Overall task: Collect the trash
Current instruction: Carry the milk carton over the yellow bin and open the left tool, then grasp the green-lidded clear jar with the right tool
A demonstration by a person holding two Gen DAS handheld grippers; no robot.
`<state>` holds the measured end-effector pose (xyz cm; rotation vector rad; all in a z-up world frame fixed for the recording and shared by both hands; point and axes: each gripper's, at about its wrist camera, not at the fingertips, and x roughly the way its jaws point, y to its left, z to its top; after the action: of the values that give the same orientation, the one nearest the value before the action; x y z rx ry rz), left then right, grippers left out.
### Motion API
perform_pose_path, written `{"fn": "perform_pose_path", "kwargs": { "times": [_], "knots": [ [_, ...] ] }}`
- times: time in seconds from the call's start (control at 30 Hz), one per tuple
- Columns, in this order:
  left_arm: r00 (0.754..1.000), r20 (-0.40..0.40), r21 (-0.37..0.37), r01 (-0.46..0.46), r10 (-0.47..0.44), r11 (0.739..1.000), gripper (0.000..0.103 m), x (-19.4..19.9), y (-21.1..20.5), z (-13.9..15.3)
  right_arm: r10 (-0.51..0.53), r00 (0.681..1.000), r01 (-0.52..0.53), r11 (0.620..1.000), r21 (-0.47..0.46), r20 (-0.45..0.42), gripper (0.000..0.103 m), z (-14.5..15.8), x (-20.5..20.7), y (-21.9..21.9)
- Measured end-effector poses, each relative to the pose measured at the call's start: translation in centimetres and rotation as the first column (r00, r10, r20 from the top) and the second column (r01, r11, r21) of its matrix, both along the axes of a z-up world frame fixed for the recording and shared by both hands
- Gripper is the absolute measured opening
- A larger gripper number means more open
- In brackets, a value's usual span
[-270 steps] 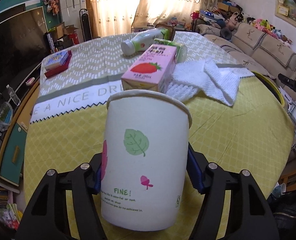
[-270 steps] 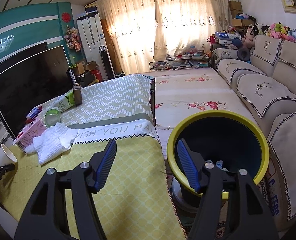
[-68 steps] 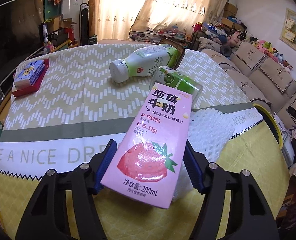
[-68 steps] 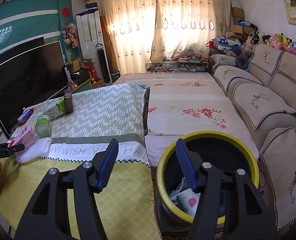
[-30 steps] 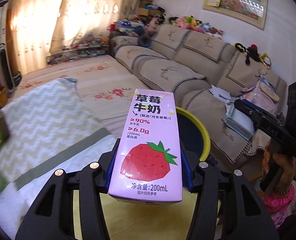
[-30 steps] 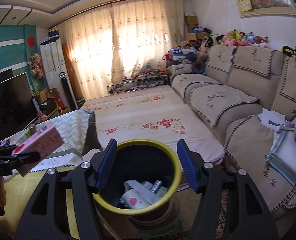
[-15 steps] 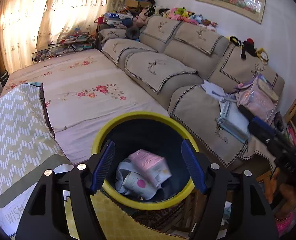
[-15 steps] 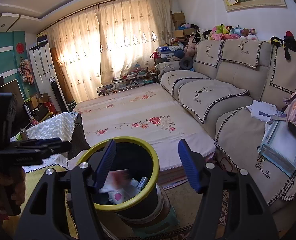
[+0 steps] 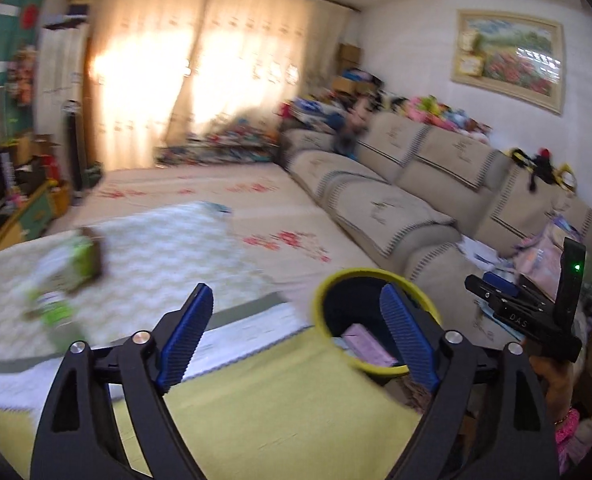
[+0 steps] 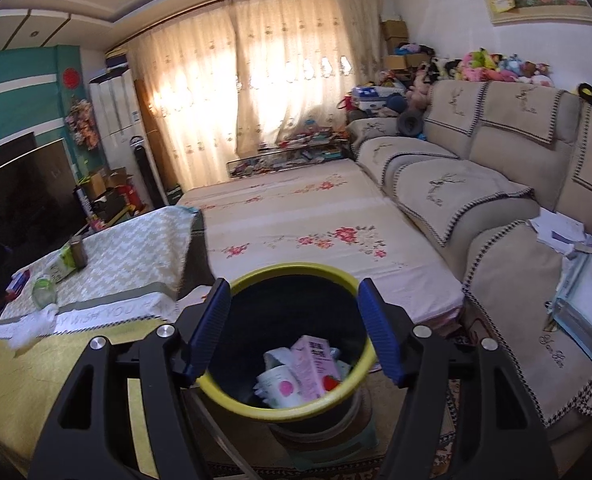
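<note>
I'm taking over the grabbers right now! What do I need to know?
Left gripper: its jaws have just been opening, nothing between them.
Right gripper: open, empty, above the yellow-rimmed bin.
Done: the pink milk carton and the paper cup lie in the bin.
Left: the green bottle, the green carton and the white cloth are on the table.

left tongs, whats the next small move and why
Probably swing the left tongs back toward the green bottle on the table: they are open with nothing between them, and the pink carton already lies in the yellow-rimmed bin.
</note>
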<state>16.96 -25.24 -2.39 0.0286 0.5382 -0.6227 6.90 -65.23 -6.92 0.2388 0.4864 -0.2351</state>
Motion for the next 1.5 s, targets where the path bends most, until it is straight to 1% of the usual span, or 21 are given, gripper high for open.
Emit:
{"fn": "perform_pose_path", "kwargs": {
  "times": [0.13,0.2,0.23,0.33,0.4,0.53,0.6,0.7,0.73,0.8,0.87,0.97,1.07,1.2,1.33,1.5],
  "knots": [
    [0.992,0.023,-0.005,-0.124,0.124,0.992,0.089,-2.1,6.6,0.8,0.119,0.993,-0.119,0.993,-0.007,-0.01,0.063,0.2,2.2,4.3],
    [0.982,0.03,0.001,-0.187,0.187,0.982,0.089,-3.1,9.5,0.9,0.179,0.984,-0.179,0.984,-0.008,-0.013,0.063,0.4,3.2,6.7],
    [0.973,0.037,0.005,-0.229,0.229,0.973,0.09,-3.6,11.4,0.9,0.214,0.977,-0.214,0.977,-0.001,-0.013,0.063,0.4,3.7,7.9],
    [0.942,0.046,0.008,-0.334,0.334,0.942,0.09,-5.1,16.4,0.7,0.33,0.944,-0.33,0.944,0.007,-0.027,0.064,0.4,5.8,12.5],
    [0.917,0.046,0.003,-0.397,0.396,0.918,0.091,-5.8,19.5,0.6,0.402,0.915,-0.402,0.916,0.016,-0.032,0.064,0.6,7.1,15.5],
    [0.875,0.049,-0.019,-0.481,0.481,0.877,0.091,-7.2,24.7,0.3,0.526,0.849,-0.526,0.851,0.013,-0.052,0.064,0.9,9.8,21.9],
    [0.861,0.046,-0.039,-0.504,0.506,0.863,0.091,-7.8,26.7,0.1,0.575,0.815,-0.576,0.818,0.017,-0.066,0.064,0.9,11.3,24.9],
    [0.853,0.037,-0.052,-0.519,0.521,0.853,0.091,-8.1,28.3,-0.5,0.631,0.771,-0.632,0.775,0.021,-0.081,0.064,0.9,13.5,28.7],
    [0.852,0.034,-0.051,-0.52,0.522,0.853,0.091,-8.2,28.1,-0.6,0.645,0.759,-0.647,0.763,0.019,-0.09,0.064,0.8,14.3,29.9],
    [0.853,0.022,-0.051,-0.52,0.522,0.853,0.091,-8.0,28.4,-1.1,0.666,0.739,-0.669,0.744,0.012,-0.098,0.064,0.8,15.5,31.8],
    [0.853,0.004,-0.058,-0.52,0.521,0.852,0.091,-7.7,28.8,-1.6,0.674,0.73,-0.678,0.735,0.0,-0.114,0.064,0.6,16.7,33.2],
    [0.858,-0.023,-0.073,-0.513,0.513,0.855,0.091,-7.5,28.7,-2.0,0.694,0.705,-0.699,0.714,0.021,-0.146,0.064,-0.2,19.2,35.1],
    [0.862,-0.035,-0.079,-0.506,0.505,0.859,0.091,-7.1,28.3,-2.3,0.69,0.7,-0.697,0.716,0.031,-0.183,0.064,-1.1,21.6,36.4],
    [0.867,-0.049,-0.078,-0.498,0.496,0.864,0.091,-6.6,28.2,-2.8,0.68,0.703,-0.685,0.726,0.06,-0.21,0.064,-2.4,23.8,37.2],
    [0.87,-0.055,-0.078,-0.493,0.49,0.866,0.091,-6.2,28.0,-3.2,0.67,0.699,-0.677,0.733,0.071,-0.248,0.064,-4.0,24.9,37.9],
    [0.87,-0.071,-0.076,-0.492,0.488,0.867,0.091,-5.7,27.8,-3.9,0.667,0.694,-0.676,0.733,0.071,-0.271,0.064,-5.0,25.8,38.5]
  ]
}}
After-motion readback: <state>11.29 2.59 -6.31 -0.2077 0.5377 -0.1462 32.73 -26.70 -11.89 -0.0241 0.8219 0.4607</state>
